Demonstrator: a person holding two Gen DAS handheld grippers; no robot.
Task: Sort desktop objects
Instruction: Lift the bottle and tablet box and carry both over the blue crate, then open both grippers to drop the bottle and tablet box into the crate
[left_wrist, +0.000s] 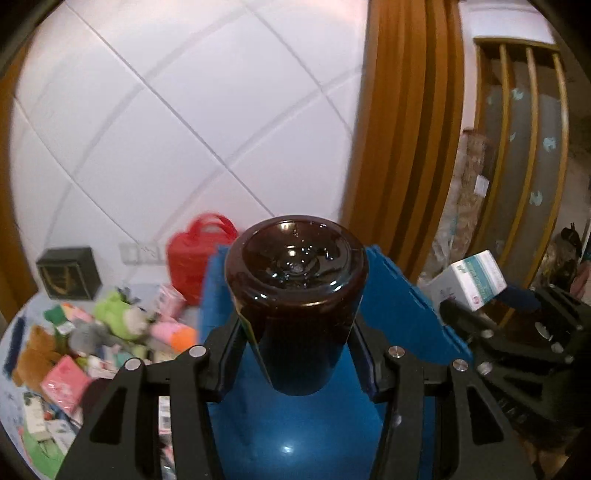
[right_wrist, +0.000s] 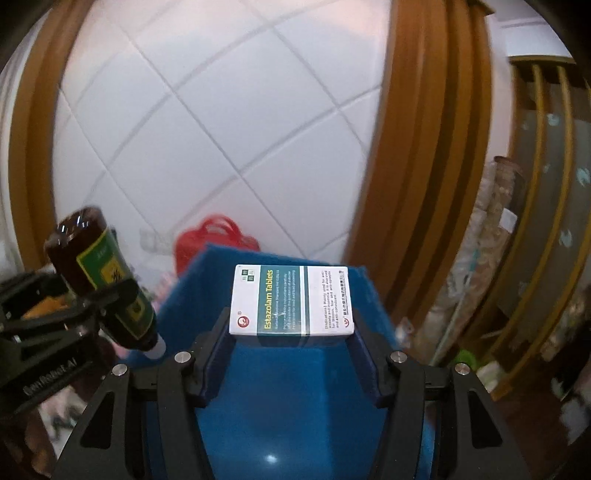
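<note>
My left gripper (left_wrist: 295, 343) is shut on a dark brown bottle (left_wrist: 295, 295), held base-forward over a blue bin (left_wrist: 399, 314). In the right wrist view the bottle (right_wrist: 99, 273) shows a green label and a white cap at its lower end, held by the left gripper (right_wrist: 107, 306). My right gripper (right_wrist: 291, 343) is shut on a white and teal Estazolam Tablets box (right_wrist: 291, 299), held above the blue bin (right_wrist: 288, 406). The box (left_wrist: 472, 278) and right gripper (left_wrist: 487, 314) also show at the right of the left wrist view.
A table at the left holds plush toys (left_wrist: 118, 317), pink packets (left_wrist: 66, 380) and small boxes. A red bag (left_wrist: 195, 254) and a black box (left_wrist: 68, 273) stand by the white tiled wall. A wooden door frame (left_wrist: 402, 129) and shelving (left_wrist: 524, 147) are at the right.
</note>
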